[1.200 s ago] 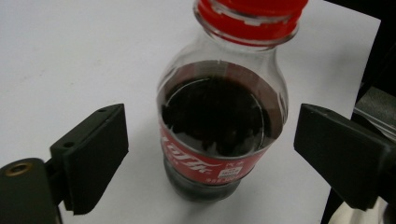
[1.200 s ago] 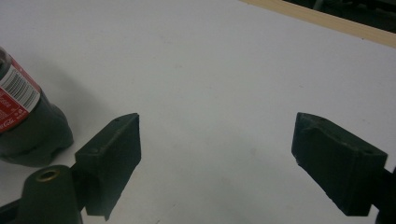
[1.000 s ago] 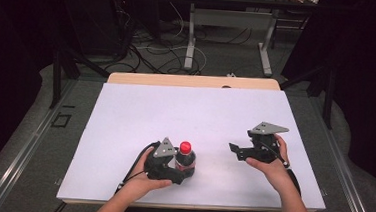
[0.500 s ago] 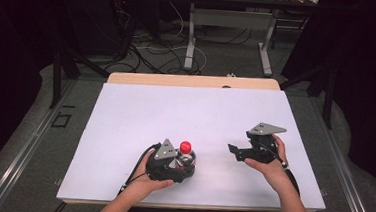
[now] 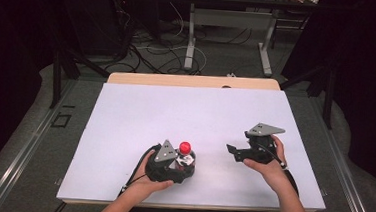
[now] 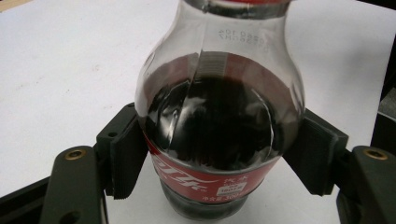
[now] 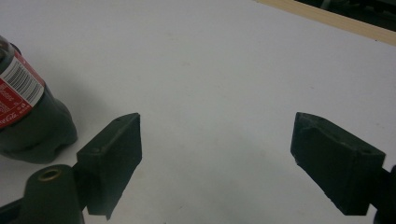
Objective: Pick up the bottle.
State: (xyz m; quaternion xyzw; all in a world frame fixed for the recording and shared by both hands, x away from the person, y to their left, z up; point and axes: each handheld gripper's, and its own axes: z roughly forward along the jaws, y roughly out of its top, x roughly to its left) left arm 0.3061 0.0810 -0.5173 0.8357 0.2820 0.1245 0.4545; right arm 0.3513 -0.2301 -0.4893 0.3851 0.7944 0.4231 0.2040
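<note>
A small cola bottle [image 5: 185,147] with a red cap and red label stands upright on the white table top near the front edge. My left gripper [image 5: 181,161] has just been closing its jaws on it. In the left gripper view both pads [image 6: 125,156] press on the sides of the bottle [image 6: 219,116], at the label's top edge. My right gripper [image 5: 234,153] is held over the table to the right of the bottle and points toward it. Its jaws stand wide open with nothing between them [image 7: 217,158], and the bottle's base [image 7: 28,126] lies off to their left.
The white sheet [image 5: 175,110] covers the table, with a strip of wood [image 5: 193,80] showing along the far edge. Beyond it are desk legs and loose cables [image 5: 170,49] on the floor. Dark curtains flank both sides.
The left gripper's jaws have drawn in around the bottle. Both hands and the bottle have stayed where they were.
</note>
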